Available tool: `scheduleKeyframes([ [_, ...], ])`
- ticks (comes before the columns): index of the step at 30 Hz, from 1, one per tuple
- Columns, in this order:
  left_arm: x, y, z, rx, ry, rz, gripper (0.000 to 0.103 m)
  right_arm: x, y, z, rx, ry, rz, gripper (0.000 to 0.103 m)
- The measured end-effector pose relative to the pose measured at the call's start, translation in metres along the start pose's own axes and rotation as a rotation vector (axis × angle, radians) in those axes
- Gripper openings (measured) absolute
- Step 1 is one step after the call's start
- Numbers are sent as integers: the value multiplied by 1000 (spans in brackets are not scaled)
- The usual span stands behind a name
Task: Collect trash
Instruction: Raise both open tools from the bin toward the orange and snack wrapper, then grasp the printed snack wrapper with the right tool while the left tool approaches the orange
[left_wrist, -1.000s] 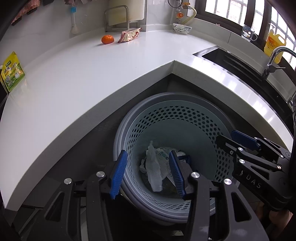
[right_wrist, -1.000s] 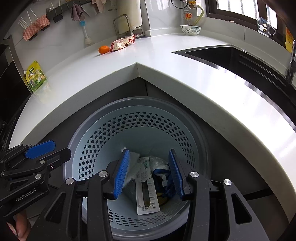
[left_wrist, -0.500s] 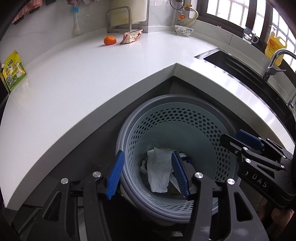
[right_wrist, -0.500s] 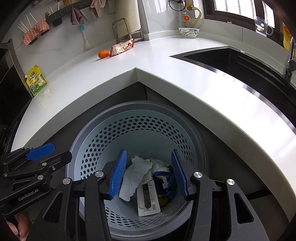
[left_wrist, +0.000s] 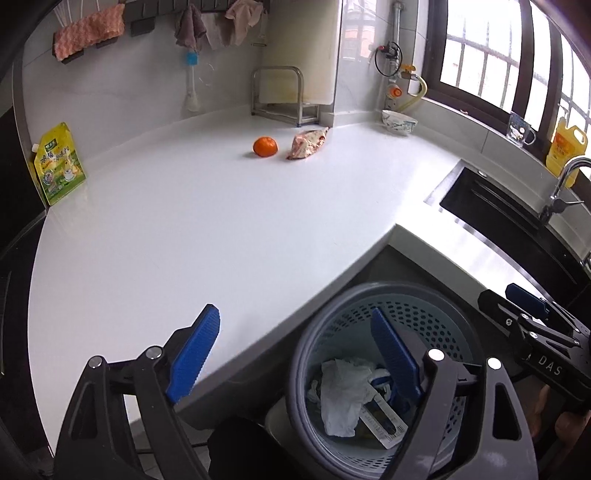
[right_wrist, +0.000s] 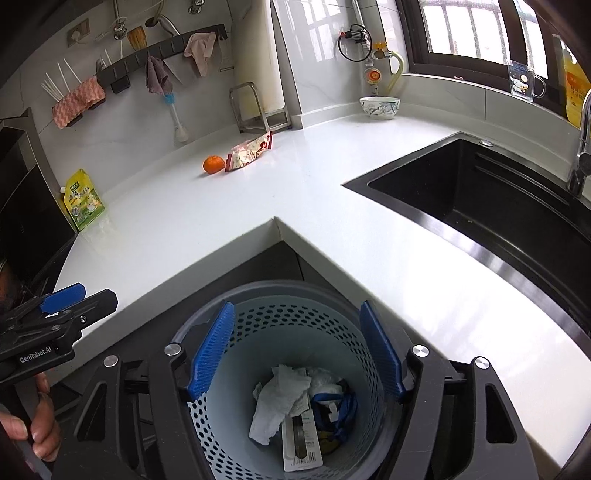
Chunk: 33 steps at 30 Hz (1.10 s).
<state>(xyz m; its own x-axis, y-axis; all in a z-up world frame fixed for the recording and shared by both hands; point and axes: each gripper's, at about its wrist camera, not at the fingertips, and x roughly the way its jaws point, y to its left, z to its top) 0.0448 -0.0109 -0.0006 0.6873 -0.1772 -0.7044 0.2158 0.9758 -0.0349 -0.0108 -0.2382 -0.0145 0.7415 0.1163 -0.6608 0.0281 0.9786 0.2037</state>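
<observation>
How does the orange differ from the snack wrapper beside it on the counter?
The orange is round and plain in colour; the wrapper is long, crinkled and printed with a pattern. The orange sits nearer the yellow-green pouch, the wrapper nearer the metal rack. Both lie on the white counter, outside the bin.

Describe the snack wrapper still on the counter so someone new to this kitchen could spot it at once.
Start at the white corner countertop and look toward the back wall, in front of the metal rack. The snack wrapper lies flat there, crumpled, pinkish with red print, right beside a round orange, the only fruit nearby.
</observation>
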Motion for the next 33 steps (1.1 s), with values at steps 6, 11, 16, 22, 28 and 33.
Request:
scheduleKeyframes([
  [6, 9, 34, 38, -43, -58, 71, 93, 29, 15, 45, -59, -16, -9, 75],
  [11, 29, 59, 71, -63, -78, 123, 96, 66, 33, 81, -112, 6, -6, 76],
  [16, 60, 78, 106, -74, -83, 152, 96, 106, 53, 119, -140, 7, 2, 80],
  [22, 98, 94, 132, -66, -78, 199, 97, 167, 75, 161, -140, 43, 27, 82],
  [28, 127, 108, 143, -79, -52, 227, 97, 230, 93, 188, -120, 77, -2, 82],
  [33, 146, 117, 143, -98, -23, 239, 97, 267, 97, 199, -59, 102, -41, 82],
])
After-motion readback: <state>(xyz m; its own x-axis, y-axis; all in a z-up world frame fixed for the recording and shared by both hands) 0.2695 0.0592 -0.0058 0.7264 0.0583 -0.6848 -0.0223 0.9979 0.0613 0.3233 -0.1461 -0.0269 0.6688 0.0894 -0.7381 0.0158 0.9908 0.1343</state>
